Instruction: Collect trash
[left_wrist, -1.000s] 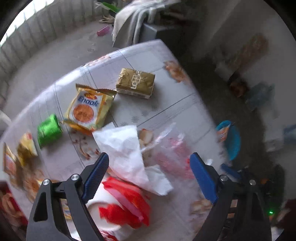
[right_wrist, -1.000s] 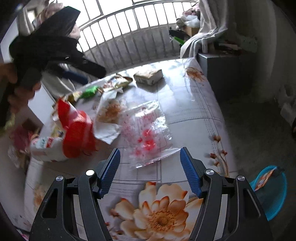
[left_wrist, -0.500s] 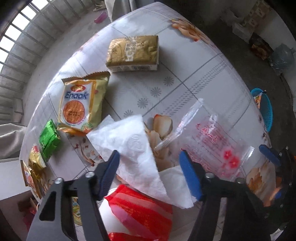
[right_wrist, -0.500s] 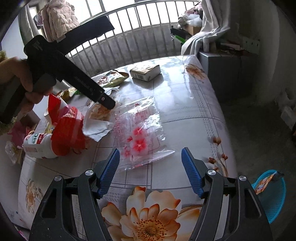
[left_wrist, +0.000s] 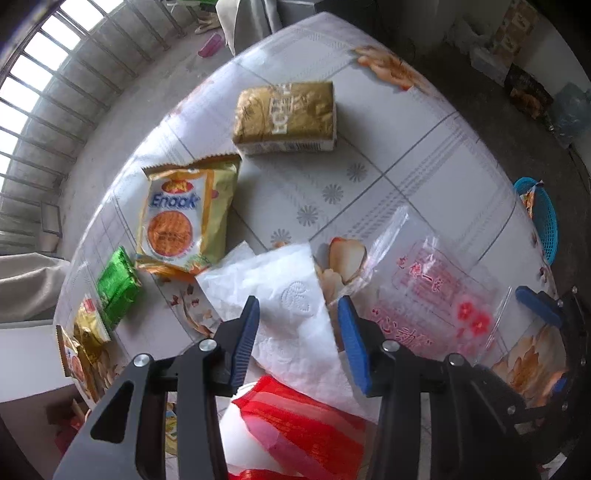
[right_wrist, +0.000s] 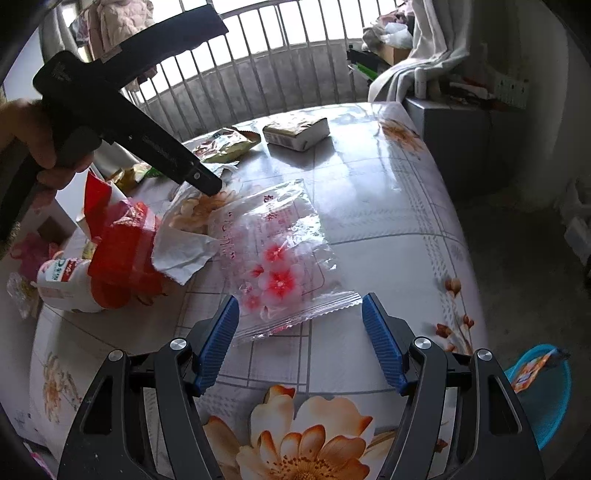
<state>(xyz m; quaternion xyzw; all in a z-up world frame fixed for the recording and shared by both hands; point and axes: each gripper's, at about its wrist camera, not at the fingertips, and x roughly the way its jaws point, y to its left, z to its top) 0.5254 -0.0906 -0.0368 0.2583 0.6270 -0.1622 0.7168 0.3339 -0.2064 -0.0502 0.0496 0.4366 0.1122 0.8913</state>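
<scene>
1. The left tool (left_wrist: 298, 325) points almost straight down over the white paper napkin (left_wrist: 284, 295), which lies crumpled near the surface's near edge. Its jaws have just been closing and now stand narrow with the napkin between them; I cannot tell whether the pads press on it yet, so I judge the grasp as in hand, not finished.
2. The right tool (right_wrist: 300, 325) hangs wide and empty above the near edge, just short of the clear plastic bag with red flowers (right_wrist: 280, 258), touching nothing.
3. Beside the napkin, toward the left edge, a white cup with a red wrapper (right_wrist: 110, 266) lies on its side, untouched.
4. Further along the left edge sit a green packet (left_wrist: 117, 286) and small gold packets (left_wrist: 90, 328).
5. Toward the middle lies the yellow Enaak biscuit wrapper (left_wrist: 184, 218), and beyond it, near the far edge, the gold box (left_wrist: 286, 114).
6. Off the right edge, on the floor, a blue basket (right_wrist: 543, 391) already holds one orange wrapper (right_wrist: 532, 367); I take this as the bin.
7. Judgement: the task is early. One piece seems binned; the napkin, bag, cup, packets, wrapper and box all remain on the flowered surface (right_wrist: 388, 221).
</scene>
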